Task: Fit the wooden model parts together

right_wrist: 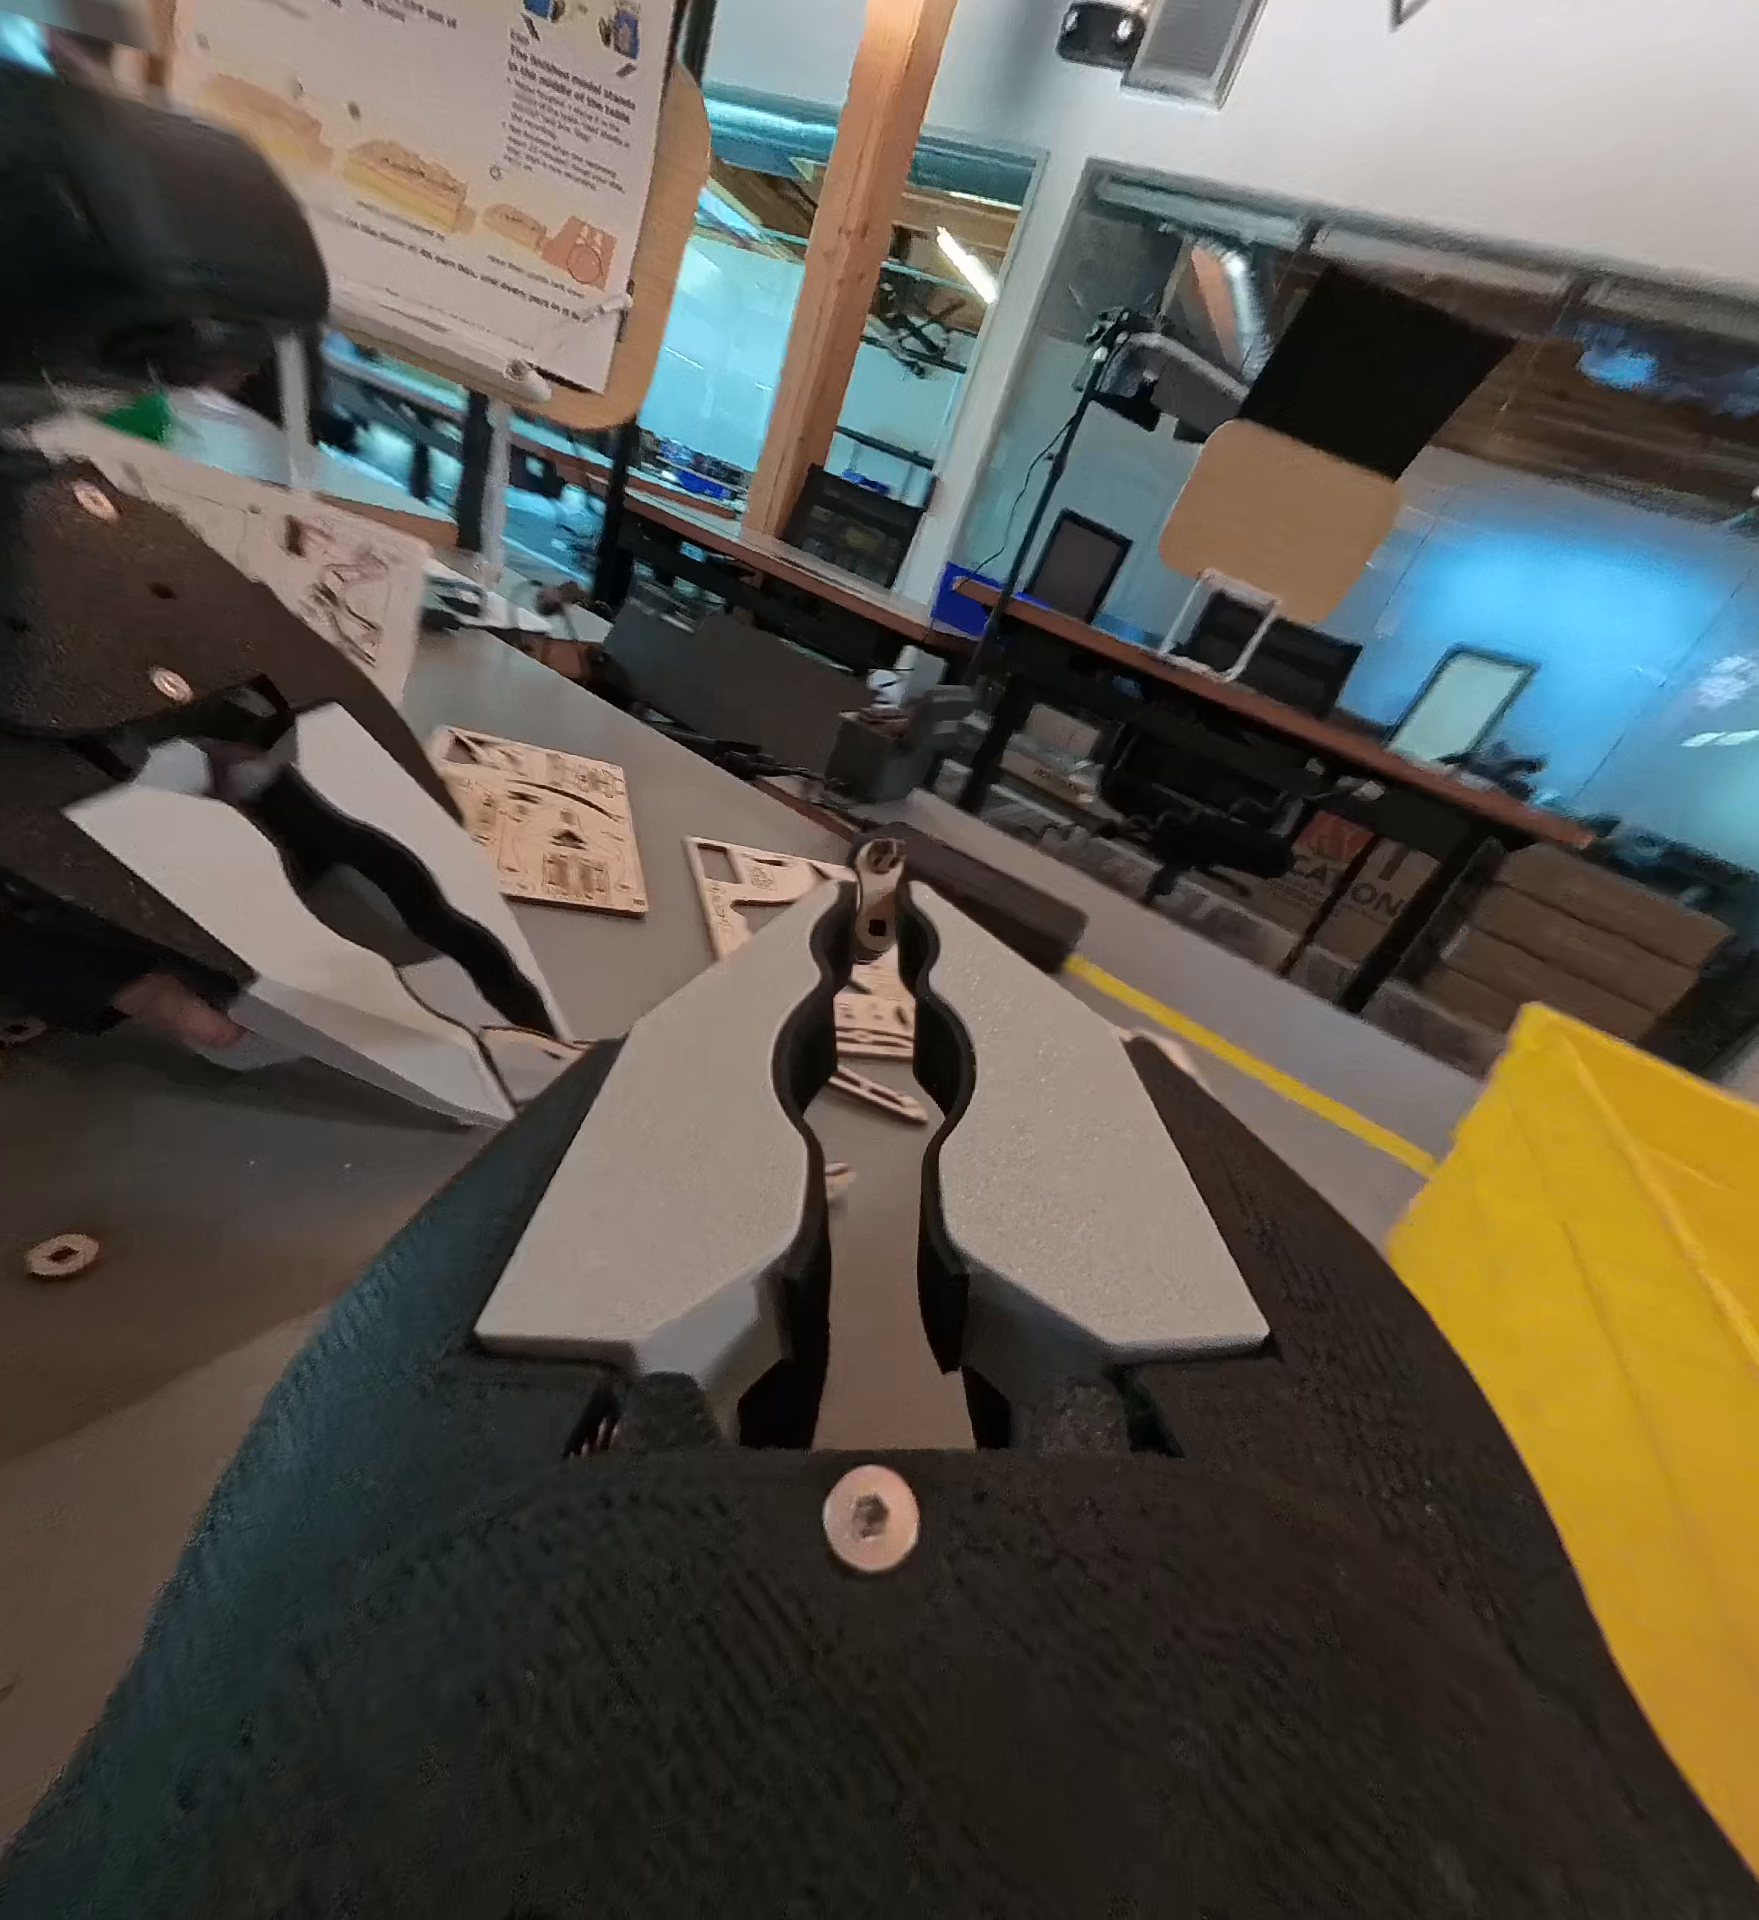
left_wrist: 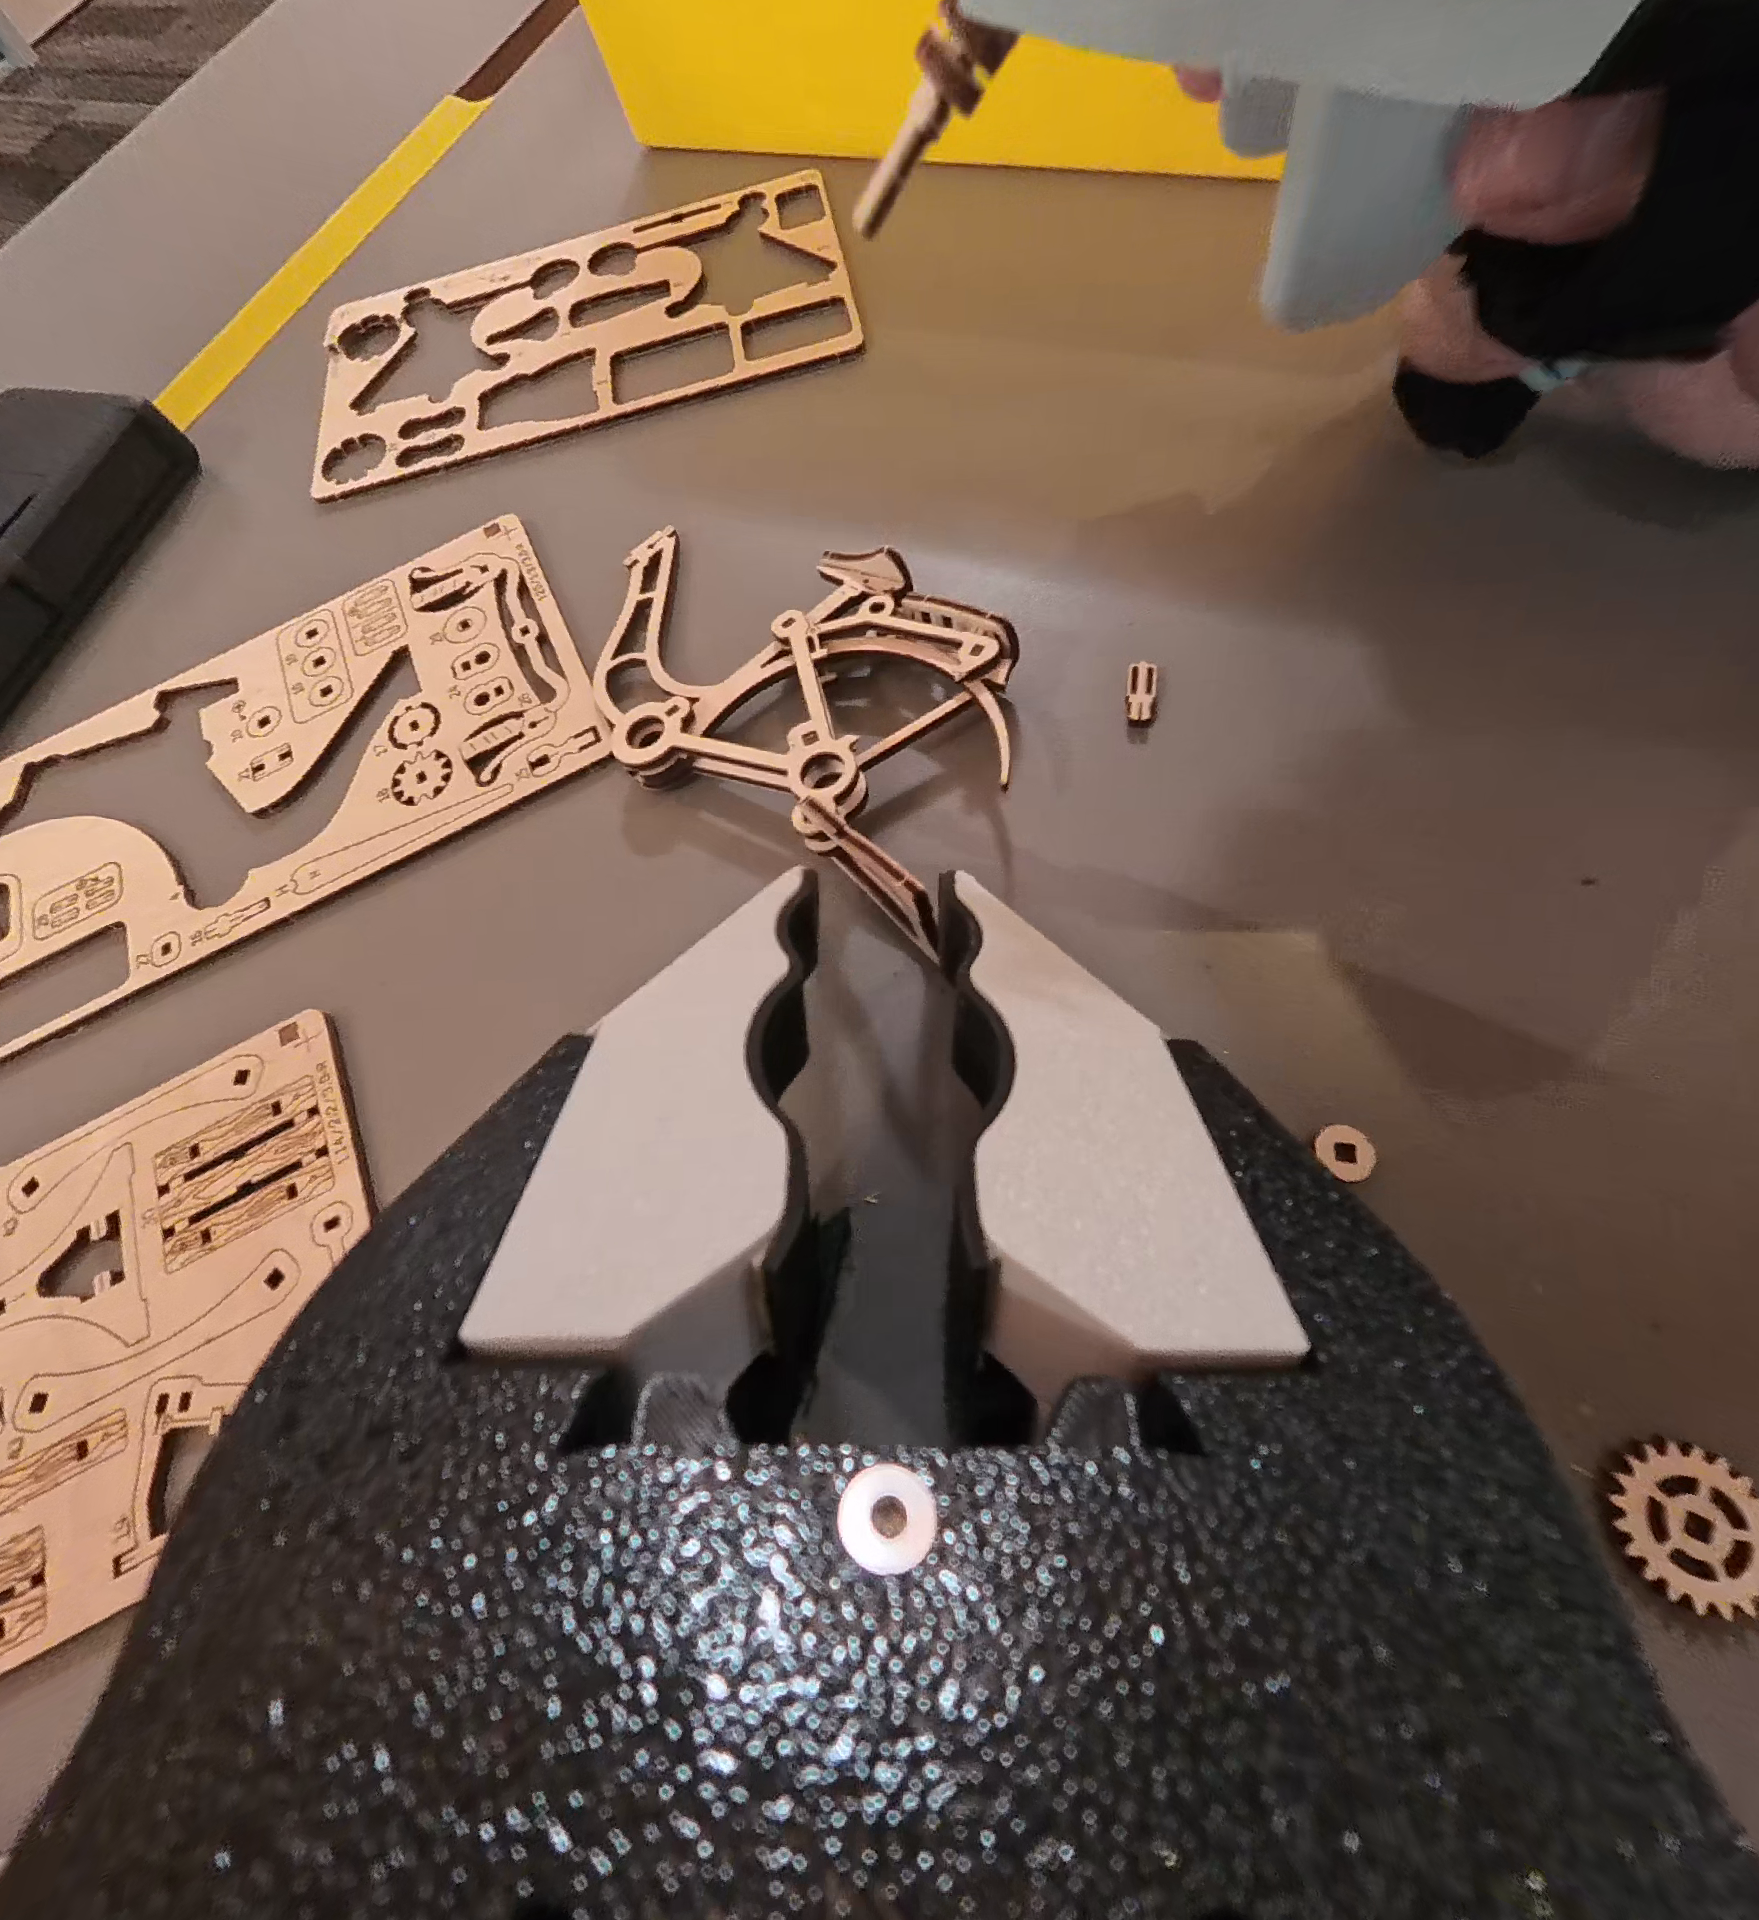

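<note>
A partly built wooden bicycle frame [left_wrist: 802, 707] lies on the grey table [left_wrist: 1374, 935]. My left gripper [left_wrist: 877, 894] hovers just in front of it with its jaws partly open. The end of the frame's fork [left_wrist: 890, 883] reaches between the fingertips, against the right pad. The left gripper also shows in the right wrist view [right_wrist: 527, 1070]. My right gripper [right_wrist: 875, 909] is shut on a small wooden pin part [right_wrist: 873, 883] and holds it in the air. In the left wrist view the right gripper [left_wrist: 968, 47] is high at the back right, with the part [left_wrist: 906, 135] sticking out.
Three wooden part sheets [left_wrist: 594, 332] [left_wrist: 262, 790] [left_wrist: 127, 1299] lie to the left. A small loose piece [left_wrist: 1145, 691], a washer [left_wrist: 1344, 1151] and a gear [left_wrist: 1696, 1527] lie to the right. A yellow bin [right_wrist: 1633, 1299] stands at the back. A black box [left_wrist: 23, 561] is at the far left. Across from one pair of fingers to the other is roughly 12 centimeters.
</note>
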Available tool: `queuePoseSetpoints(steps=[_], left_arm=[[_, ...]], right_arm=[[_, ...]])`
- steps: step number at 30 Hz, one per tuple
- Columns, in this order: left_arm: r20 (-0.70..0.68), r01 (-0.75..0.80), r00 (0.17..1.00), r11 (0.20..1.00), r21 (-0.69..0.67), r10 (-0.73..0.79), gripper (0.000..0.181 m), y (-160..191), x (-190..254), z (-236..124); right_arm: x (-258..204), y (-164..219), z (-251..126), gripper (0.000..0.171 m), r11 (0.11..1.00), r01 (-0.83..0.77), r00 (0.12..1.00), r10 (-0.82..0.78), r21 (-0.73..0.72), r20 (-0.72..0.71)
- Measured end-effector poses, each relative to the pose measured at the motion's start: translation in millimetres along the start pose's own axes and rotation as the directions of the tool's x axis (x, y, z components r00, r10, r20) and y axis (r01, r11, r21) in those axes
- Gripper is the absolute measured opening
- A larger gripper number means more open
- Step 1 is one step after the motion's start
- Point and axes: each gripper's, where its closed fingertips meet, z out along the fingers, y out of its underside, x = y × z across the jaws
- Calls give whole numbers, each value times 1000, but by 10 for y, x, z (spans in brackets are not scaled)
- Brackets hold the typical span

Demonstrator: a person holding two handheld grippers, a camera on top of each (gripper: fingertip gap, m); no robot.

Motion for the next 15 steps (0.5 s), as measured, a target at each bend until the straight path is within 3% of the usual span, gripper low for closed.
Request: queuePoseSetpoints(steps=[3, 6, 15], left_arm=[[9, 4, 1000, 1000, 0, -4, 23, -3, -14, 3], [14, -18, 1000, 1000, 5, 18, 20, -13, 0, 3], [20, -89, 996, 996, 8, 89, 0, -35, 63, 26]], right_arm=[[73, -5, -13, 5, 984, -178, 984, 178, 2, 29], [96, 56, 0, 5, 966, -254, 965, 256, -44, 55], [-174, 282, 299, 5, 957, -161, 954, 213, -242, 209]])
